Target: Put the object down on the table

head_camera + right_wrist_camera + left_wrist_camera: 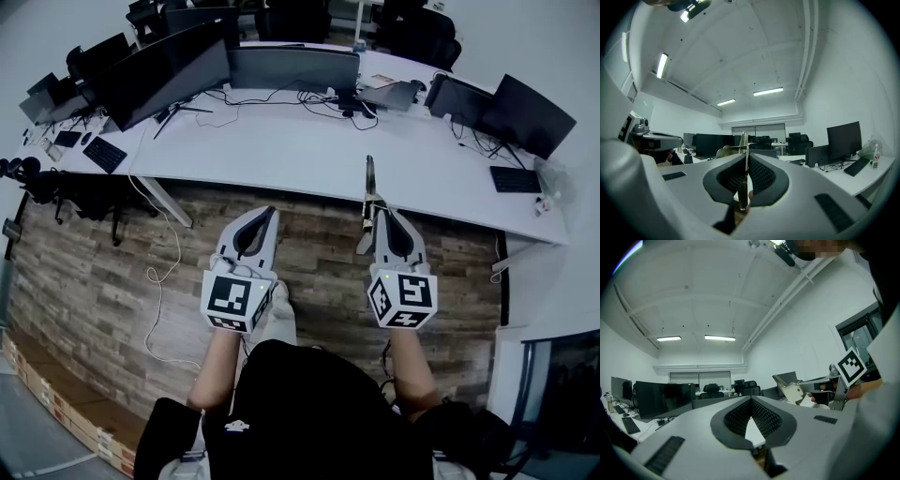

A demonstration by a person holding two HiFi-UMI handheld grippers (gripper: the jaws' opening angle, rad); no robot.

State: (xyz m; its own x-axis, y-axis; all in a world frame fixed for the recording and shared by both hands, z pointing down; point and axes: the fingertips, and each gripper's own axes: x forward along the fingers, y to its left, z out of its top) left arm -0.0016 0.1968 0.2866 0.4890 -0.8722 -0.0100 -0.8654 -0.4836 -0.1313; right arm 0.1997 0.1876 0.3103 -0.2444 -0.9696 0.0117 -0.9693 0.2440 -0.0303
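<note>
The object [369, 180], a thin flat metal piece whose exact kind I cannot tell, is pinched edge-on between the closed jaws of the right gripper [379, 212]. It sticks out ahead of them toward the white table [281, 150], held clear of the top, probably ready to be carried forward and laid down. The left gripper [269, 215] hangs alongside, jaws together on nothing, out of the way. The table's near stretch is bare. Monitors [159, 70], cables and keyboards crowd its far side, and a wood-plank floor [103, 272] lies below.
</note>
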